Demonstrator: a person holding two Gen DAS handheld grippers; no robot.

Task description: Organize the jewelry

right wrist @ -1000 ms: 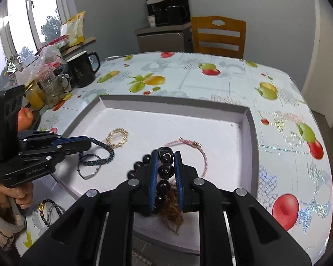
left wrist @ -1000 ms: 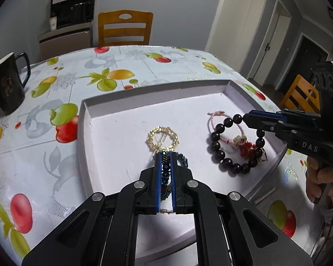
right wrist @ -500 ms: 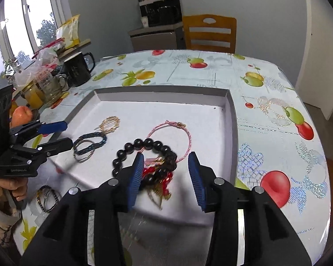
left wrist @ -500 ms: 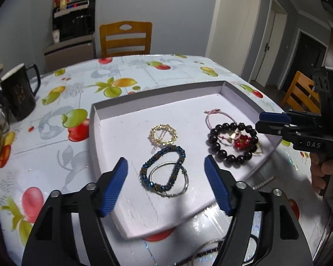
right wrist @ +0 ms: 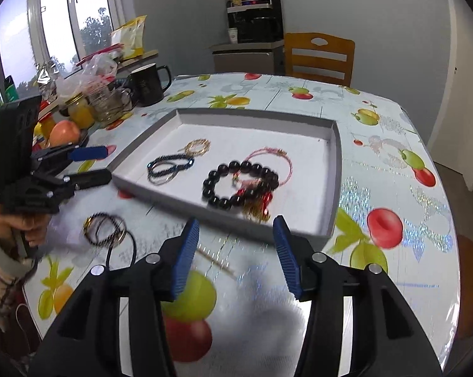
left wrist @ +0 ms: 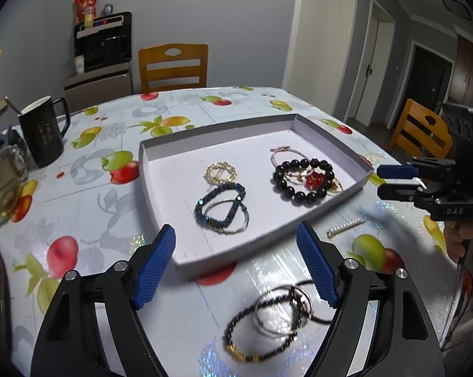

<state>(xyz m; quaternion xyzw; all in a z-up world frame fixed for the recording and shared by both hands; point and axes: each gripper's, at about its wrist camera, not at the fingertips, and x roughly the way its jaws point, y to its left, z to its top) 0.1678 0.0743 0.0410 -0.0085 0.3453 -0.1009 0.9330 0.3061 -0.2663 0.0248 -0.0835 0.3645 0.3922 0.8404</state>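
I've backed both grippers off the tray (left wrist: 331,202), left gripper (left wrist: 236,267) just spread, blue bracelet (left wrist: 220,202) released inside, right gripper (right wrist: 235,251) just spread, black beads (right wrist: 236,185) dropped inside

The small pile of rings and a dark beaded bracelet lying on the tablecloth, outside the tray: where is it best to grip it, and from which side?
Probably from above, at the overlap in the pile of rings and dark bracelet, where one pinch may catch several loops. Everything lies flat, and the left gripper, jaws open, is nearest.
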